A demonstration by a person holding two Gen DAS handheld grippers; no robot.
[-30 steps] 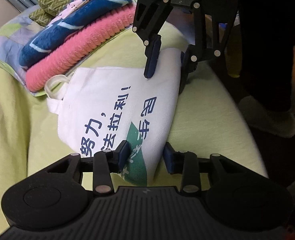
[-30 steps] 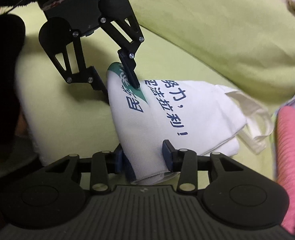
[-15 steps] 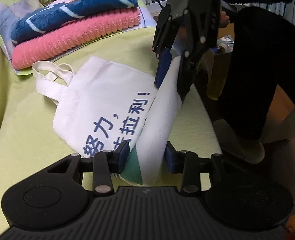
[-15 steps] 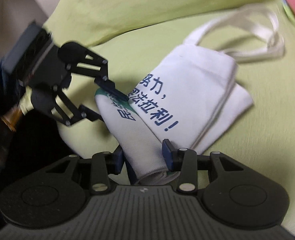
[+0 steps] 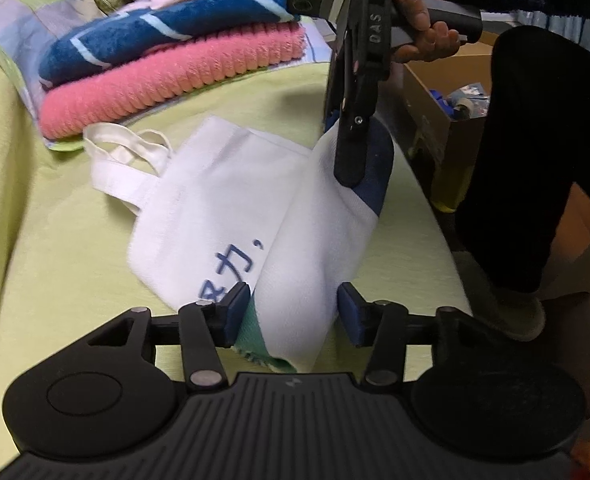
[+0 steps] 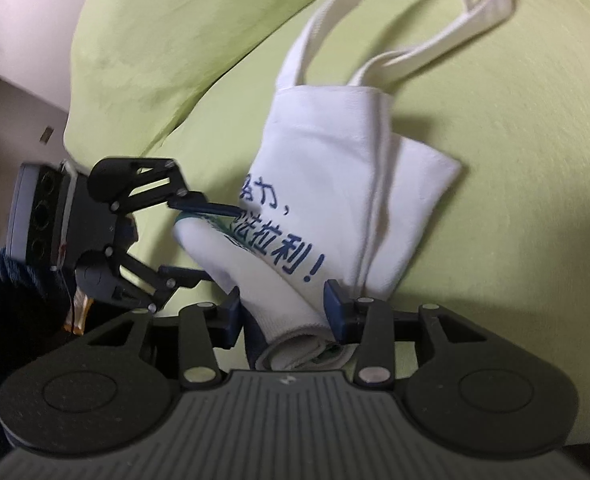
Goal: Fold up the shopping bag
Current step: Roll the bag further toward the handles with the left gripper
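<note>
A person's hand (image 5: 419, 12) grips the handle of the right gripper (image 5: 351, 152), which points steeply down onto the far corner of the white shopping bag (image 5: 231, 208). The left gripper (image 5: 291, 312) reaches in low and level. Each tong pinches one end of the bag's bottom edge, raised and rolled over the printed face, so the fold runs between them. The bag lies on a lime-green sheet (image 5: 67, 240), its handles (image 6: 435, 8) stretched away from both tongs. It bears blue characters, a green patch and a navy corner.
</note>
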